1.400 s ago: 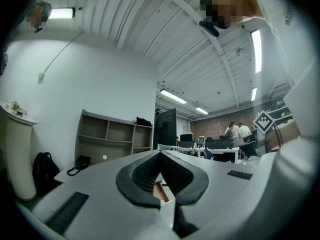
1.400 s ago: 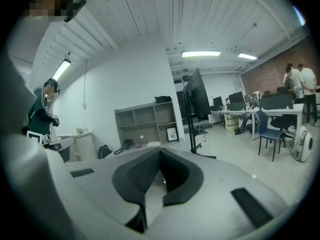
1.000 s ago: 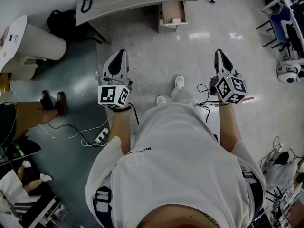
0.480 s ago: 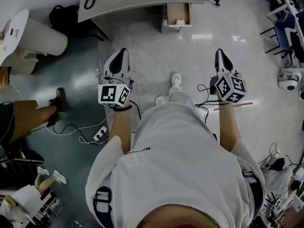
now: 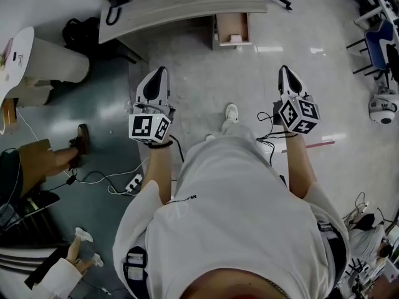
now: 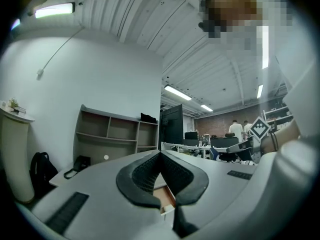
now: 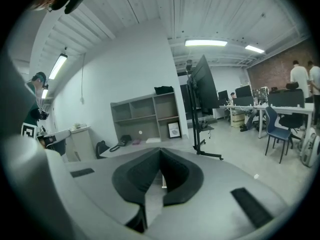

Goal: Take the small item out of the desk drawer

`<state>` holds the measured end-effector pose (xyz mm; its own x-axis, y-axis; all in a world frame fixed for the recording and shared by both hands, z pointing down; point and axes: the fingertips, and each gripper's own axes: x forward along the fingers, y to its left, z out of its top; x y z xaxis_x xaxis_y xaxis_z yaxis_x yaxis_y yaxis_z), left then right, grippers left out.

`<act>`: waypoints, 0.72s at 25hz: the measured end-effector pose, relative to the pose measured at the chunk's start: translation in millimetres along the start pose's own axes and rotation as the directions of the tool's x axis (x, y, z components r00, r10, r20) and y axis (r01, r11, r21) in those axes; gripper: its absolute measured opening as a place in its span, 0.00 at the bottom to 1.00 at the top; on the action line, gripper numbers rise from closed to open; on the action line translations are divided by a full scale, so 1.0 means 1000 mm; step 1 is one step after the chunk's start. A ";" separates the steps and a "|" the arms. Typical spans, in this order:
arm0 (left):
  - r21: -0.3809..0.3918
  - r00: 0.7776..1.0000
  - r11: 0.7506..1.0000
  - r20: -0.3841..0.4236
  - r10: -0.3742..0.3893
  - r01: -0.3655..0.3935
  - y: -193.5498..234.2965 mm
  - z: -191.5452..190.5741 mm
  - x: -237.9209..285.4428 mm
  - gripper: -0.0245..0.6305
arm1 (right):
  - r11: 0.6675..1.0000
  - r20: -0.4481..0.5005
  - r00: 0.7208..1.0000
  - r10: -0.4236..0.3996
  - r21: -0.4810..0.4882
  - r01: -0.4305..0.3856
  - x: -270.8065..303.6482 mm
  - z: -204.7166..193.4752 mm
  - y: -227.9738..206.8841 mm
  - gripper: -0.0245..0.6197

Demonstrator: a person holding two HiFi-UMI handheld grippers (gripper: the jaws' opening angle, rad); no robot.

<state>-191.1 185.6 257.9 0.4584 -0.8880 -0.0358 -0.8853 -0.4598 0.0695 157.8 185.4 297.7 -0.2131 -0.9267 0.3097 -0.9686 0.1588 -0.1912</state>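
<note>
On the left, the left gripper [image 5: 158,73] was held out at waist height over the floor [image 5: 206,67], its jaws pressed together at the tips with nothing between them. Ahead of it, and off to its right, stood the grey table [image 5: 181,6], and under the table's right end the drawer [image 5: 232,25] hung open, pulled out toward the person so that its long axis ran straight away from them. A small pale item [image 5: 235,38] lay at the near end of the drawer, too small to tell what it was. The drawer sat between the lines of the two grippers and well apart from both, somewhat closer to the right one. On the right, the right gripper [image 5: 284,73] pointed the same way, its jaws likewise clenched and empty. By this layout, the right hand looked better placed to reach the item, once the person had stepped closer and parted the jaws.
</note>
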 end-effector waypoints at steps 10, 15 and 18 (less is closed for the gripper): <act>0.027 1.000 1.000 -0.010 0.014 -0.014 -0.005 0.000 0.115 0.04 | 0.999 -0.013 0.999 0.048 -0.007 -0.048 0.091 0.034 -0.060 0.04; 0.022 0.999 0.999 -0.010 0.036 -0.036 -0.019 -0.009 0.159 0.04 | 0.997 -0.048 0.996 0.079 -0.015 -0.080 0.127 0.037 -0.092 0.04; 0.020 0.999 0.999 -0.029 0.043 -0.042 -0.025 -0.017 0.169 0.04 | 0.996 -0.060 0.995 0.084 -0.008 -0.085 0.141 0.034 -0.103 0.04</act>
<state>-90.2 47.0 266.7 0.4219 -0.9066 -0.0041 -0.9054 -0.4216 0.0508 231.6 27.3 329.2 -0.3009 -0.8879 0.3480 -0.9481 0.2393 -0.2092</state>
